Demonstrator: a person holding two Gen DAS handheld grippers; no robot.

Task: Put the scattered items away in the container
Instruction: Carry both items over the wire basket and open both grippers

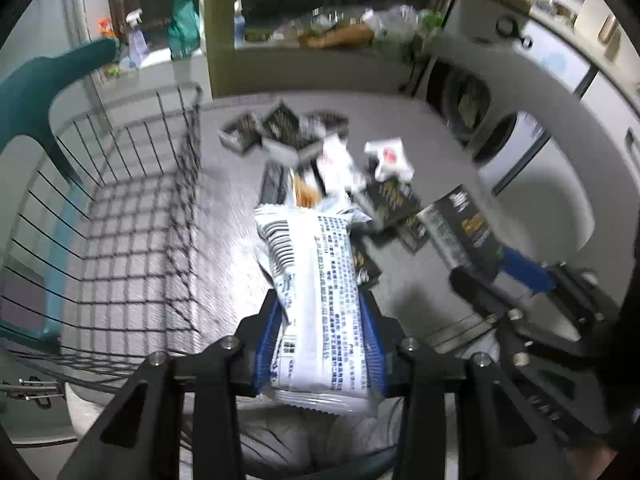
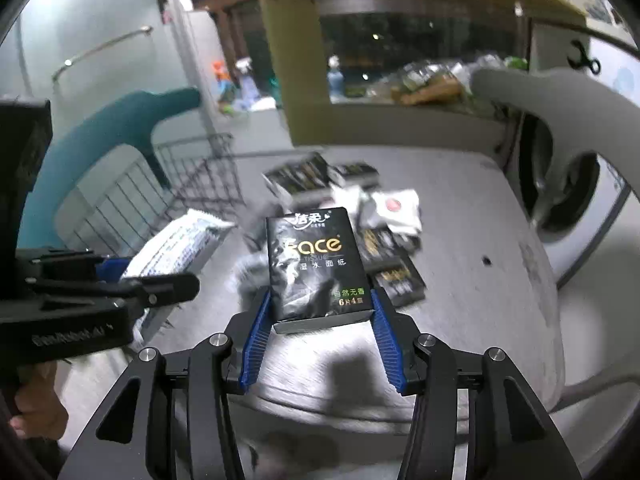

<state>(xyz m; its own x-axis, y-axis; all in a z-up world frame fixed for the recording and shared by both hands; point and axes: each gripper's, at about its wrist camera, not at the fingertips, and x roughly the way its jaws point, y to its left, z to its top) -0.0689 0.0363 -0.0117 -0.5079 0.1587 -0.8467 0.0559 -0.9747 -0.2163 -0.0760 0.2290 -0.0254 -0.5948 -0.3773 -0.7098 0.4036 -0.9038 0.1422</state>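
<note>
Left gripper: both blue pads press the sides of a long white packet printed with a barcode and dense text. The packet points away from the camera, lifted clear of the grey table.

Right gripper: its blue pads pinch the lower sides of a black tissue pack lettered "Face" in gold. The pack stands upright between the fingers, above the table surface. In the left wrist view this gripper appears at the right edge, carrying the same black pack.

Beyond the gripped items, a loose pile of scattered items lies toward the far edge of the table: several black-and-gold tissue packs and white sachets, one marked with a red circle. Some overlap; the blur prevents an exact count.

The container is a black wire basket. It stands on the left part of the table, near the left edge, just beside the held white packet. No items are visible inside it.

A teal chair back rises behind the basket, off the left edge. A washing machine stands beyond the right edge. A hand grips the left gripper's handle.
</note>
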